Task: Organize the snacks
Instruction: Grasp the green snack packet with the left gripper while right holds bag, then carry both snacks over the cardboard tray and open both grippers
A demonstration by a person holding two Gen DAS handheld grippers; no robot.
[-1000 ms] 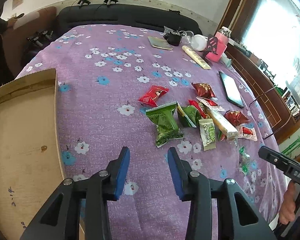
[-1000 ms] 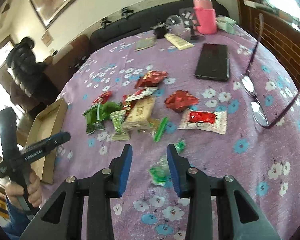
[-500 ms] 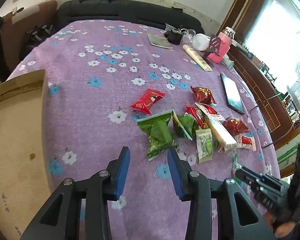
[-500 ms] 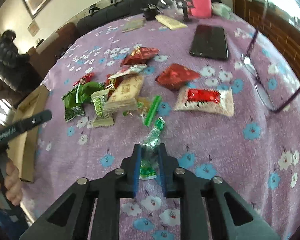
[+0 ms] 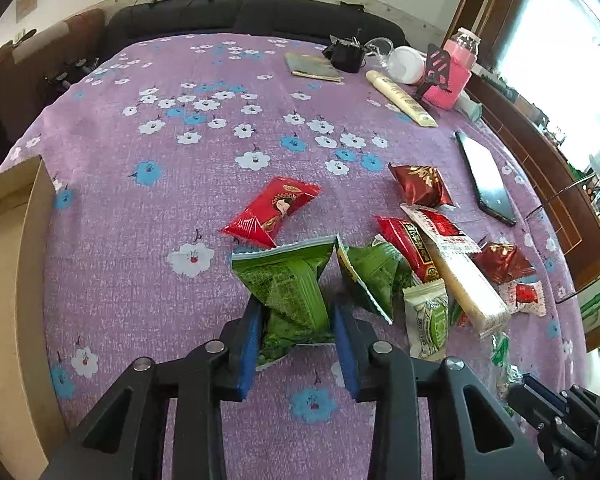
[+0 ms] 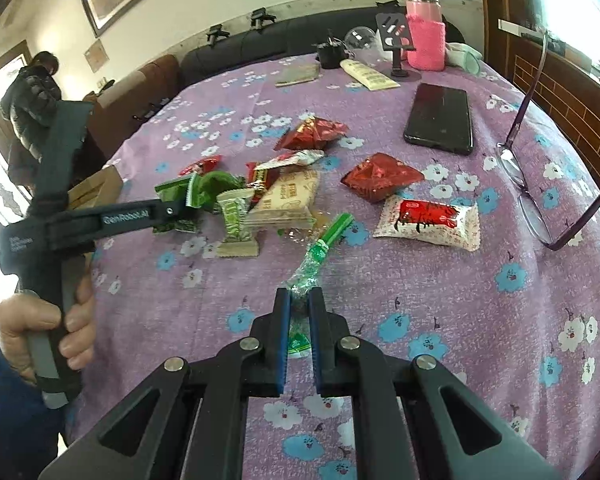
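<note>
Snack packets lie heaped on the purple flowered cloth [image 5: 160, 208]. My left gripper [image 5: 296, 316] is open with its blue pads on either side of a green snack bag [image 5: 288, 284]; the pads stand apart from it. A red packet [image 5: 272, 210] lies just beyond. My right gripper [image 6: 299, 300] is shut on a long clear-and-green wrapped candy [image 6: 320, 248] and holds its near end. The left gripper also shows in the right wrist view [image 6: 180, 210], at the green bags. A beige biscuit pack [image 6: 288, 200] and several red packets lie in the heap.
A cardboard box [image 5: 8, 280] stands at the left table edge. A black phone [image 6: 440, 120], glasses [image 6: 532, 168], a pink bottle [image 6: 424, 36], a cream tube [image 6: 368, 76] and a booklet [image 5: 312, 68] lie toward the back and right.
My left gripper moved forward until its pads came alongside the green bag. My right gripper moved onto the green candy and shut on it.
</note>
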